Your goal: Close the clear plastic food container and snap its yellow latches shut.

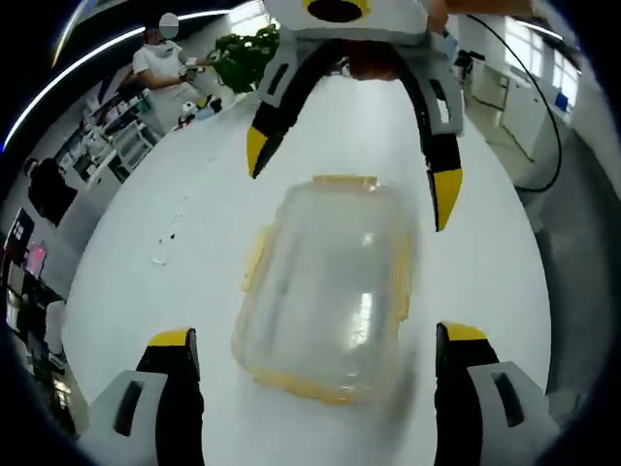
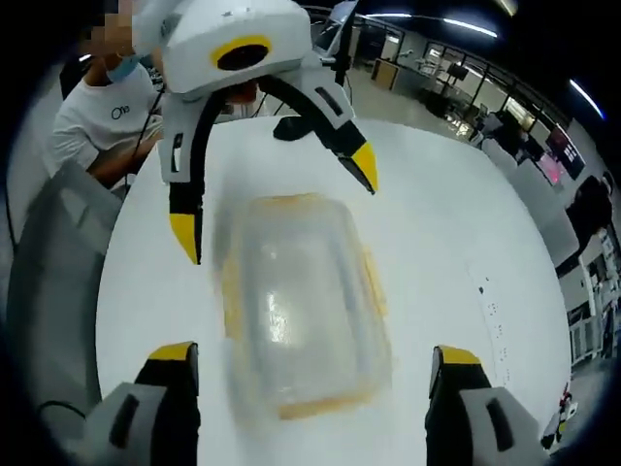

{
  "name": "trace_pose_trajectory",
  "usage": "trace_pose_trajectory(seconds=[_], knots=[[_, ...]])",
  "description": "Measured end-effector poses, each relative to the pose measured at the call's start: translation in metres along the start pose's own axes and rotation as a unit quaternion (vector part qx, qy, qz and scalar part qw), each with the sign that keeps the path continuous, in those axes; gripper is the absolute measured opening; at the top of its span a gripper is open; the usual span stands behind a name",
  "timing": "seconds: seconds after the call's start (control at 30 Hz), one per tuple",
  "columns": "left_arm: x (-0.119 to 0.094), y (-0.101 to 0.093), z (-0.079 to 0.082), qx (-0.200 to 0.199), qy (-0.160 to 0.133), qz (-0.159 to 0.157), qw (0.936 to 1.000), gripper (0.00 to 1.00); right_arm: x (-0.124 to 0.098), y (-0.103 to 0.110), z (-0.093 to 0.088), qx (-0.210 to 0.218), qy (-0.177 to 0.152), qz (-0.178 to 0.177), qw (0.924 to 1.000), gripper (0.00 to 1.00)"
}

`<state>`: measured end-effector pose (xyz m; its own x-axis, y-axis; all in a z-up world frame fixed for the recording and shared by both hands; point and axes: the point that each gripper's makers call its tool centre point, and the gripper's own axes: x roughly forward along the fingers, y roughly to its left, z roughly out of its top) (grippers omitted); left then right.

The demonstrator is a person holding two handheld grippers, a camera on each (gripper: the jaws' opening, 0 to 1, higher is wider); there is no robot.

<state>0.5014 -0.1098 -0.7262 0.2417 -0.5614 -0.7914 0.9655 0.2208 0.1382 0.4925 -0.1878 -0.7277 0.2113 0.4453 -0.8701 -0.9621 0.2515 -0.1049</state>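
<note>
A clear plastic food container (image 1: 325, 291) with yellow latches along its edges lies flat on the white table (image 1: 204, 252), blurred in both views. My left gripper (image 1: 317, 340) is open, its two yellow-tipped fingers on either side of the container's near end. My right gripper (image 1: 351, 173) faces it from the far end, also open, with its tips spread past the container's corners. In the right gripper view the container (image 2: 301, 311) lies between my right gripper's (image 2: 314, 354) fingers, and the left gripper (image 2: 276, 199) stands open over its far end. I cannot tell whether the latches are snapped.
A person in a white shirt (image 1: 160, 68) stands by shelves beyond the table, next to a green plant (image 1: 243, 53). A black cable (image 1: 548, 146) hangs at the right. Another seated person (image 2: 97, 116) is close to the table edge. Small bits (image 2: 490, 301) lie on the table.
</note>
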Motion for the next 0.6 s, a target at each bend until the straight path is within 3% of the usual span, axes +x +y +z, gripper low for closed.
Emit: trace_pose_trajectory(seconds=[0.17, 0.23, 0.33, 0.6], knots=[[-0.008, -0.005, -0.002, -0.042, -0.009, 0.023, 0.9988, 0.99, -0.010, 0.004, -0.009, 0.051, -0.010, -0.030, 0.9982, 0.99], [-0.014, -0.002, -0.001, -0.053, -0.023, 0.052, 0.9970, 0.99, -0.015, 0.008, -0.009, 0.078, -0.026, -0.036, 0.9960, 0.99], [-0.022, -0.003, -0.010, -0.054, -0.013, 0.079, 0.9953, 0.99, -0.023, 0.013, -0.016, 0.071, -0.027, -0.055, 0.9956, 0.99], [-0.044, -0.024, -0.009, -0.109, -0.047, 0.103, 0.9875, 0.99, -0.045, 0.022, -0.021, 0.119, -0.057, -0.084, 0.9878, 0.99]])
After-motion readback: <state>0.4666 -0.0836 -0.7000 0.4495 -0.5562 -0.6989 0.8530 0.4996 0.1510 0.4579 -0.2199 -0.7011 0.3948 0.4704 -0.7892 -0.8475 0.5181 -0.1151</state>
